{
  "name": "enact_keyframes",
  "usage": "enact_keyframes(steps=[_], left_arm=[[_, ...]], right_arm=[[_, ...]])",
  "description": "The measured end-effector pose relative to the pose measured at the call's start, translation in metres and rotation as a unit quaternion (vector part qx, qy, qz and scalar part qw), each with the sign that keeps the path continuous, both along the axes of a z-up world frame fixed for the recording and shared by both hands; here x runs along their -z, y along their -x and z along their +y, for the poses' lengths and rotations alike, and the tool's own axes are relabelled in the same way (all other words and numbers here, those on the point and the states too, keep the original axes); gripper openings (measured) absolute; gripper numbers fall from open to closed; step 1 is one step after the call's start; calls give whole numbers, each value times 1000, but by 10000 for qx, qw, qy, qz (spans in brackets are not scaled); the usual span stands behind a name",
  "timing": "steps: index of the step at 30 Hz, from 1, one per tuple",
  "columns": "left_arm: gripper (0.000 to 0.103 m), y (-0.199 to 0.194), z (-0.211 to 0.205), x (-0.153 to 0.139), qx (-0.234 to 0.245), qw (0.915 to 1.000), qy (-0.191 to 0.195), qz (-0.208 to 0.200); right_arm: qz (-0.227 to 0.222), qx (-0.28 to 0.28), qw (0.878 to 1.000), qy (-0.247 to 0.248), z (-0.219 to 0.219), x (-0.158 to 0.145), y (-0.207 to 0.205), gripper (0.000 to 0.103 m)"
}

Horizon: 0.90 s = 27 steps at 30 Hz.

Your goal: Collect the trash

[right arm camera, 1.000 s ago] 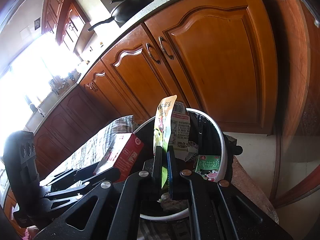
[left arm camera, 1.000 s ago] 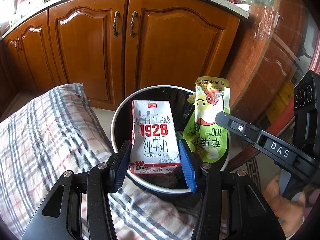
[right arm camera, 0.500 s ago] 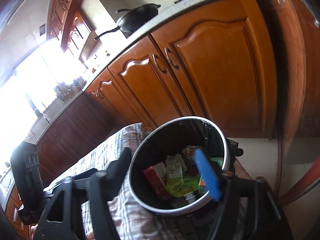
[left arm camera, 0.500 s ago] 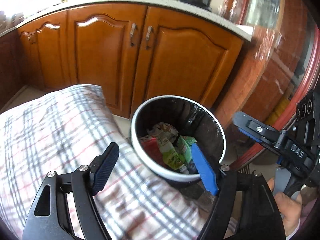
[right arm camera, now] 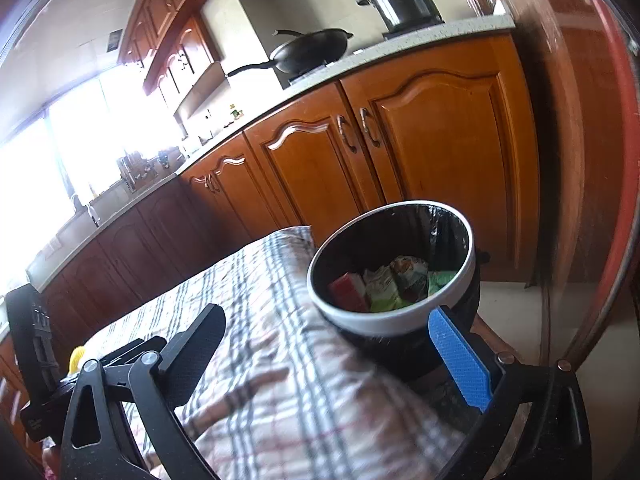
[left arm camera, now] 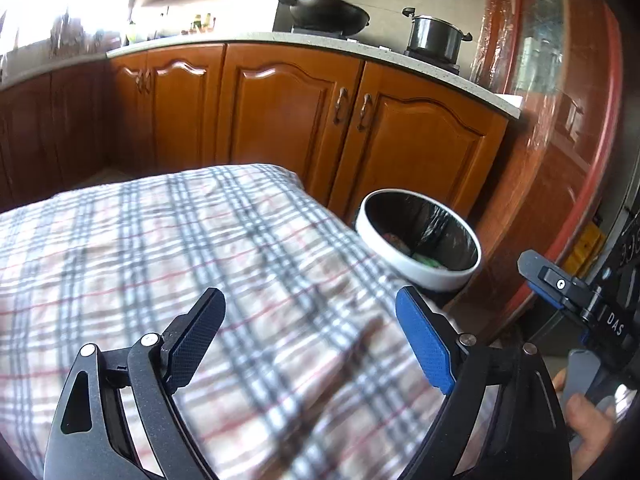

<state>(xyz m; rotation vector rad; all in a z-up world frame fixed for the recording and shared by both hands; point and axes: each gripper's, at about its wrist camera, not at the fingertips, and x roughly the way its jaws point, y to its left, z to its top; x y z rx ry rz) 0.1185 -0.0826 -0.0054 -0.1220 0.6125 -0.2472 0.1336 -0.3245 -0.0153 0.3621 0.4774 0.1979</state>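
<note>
One plaid tablecloth (left arm camera: 168,264) covers the table. One white-rimmed trash bin (right arm camera: 394,322) with a black liner stands at its far corner, holding one red carton (right arm camera: 347,290) and several green and pale wrappers (right arm camera: 394,286), their print unreadable. The right gripper (left arm camera: 568,300) reads "DAS". Both it and the left gripper (left arm camera: 310,332) are spread wide, empty, above the cloth.

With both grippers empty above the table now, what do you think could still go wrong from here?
1. The trash bin stands tight against the checked tablecloth; an open left gripper or right gripper might snag the cloth and nudge it.
2. A yellow object shows only at the far edge and might be missed.
</note>
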Motion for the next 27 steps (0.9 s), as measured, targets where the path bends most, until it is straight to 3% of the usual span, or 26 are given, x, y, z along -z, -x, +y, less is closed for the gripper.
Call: enact_keyframes(steps=[9,12,16,20,23,27], left_arm=[[90,38,24,-3,-153,9996,-22,-242],[91,44,24,-16,-190,9990,-5,-411],[102,55,24,-36,-261,9967,-14,-771],[103,69,23,-43,-576,9905,-340,-1201],[103,75,25,-34,-687,9885,-408,-1282],[103,76,27,-19,-749,9888,-421,-1219]], right_arm=[[-239,-60,9984,508,39,0,34,103],[-494,-37,9961,729,47,-14,45,103],[-1028,64,9897,997,54,-47,61,103],[-1498,268,9810,1200,59,-68,79,103],[-1751,474,9745,1319,63,-64,89,103],[-1729,564,9742,1335,65,-43,90,103]])
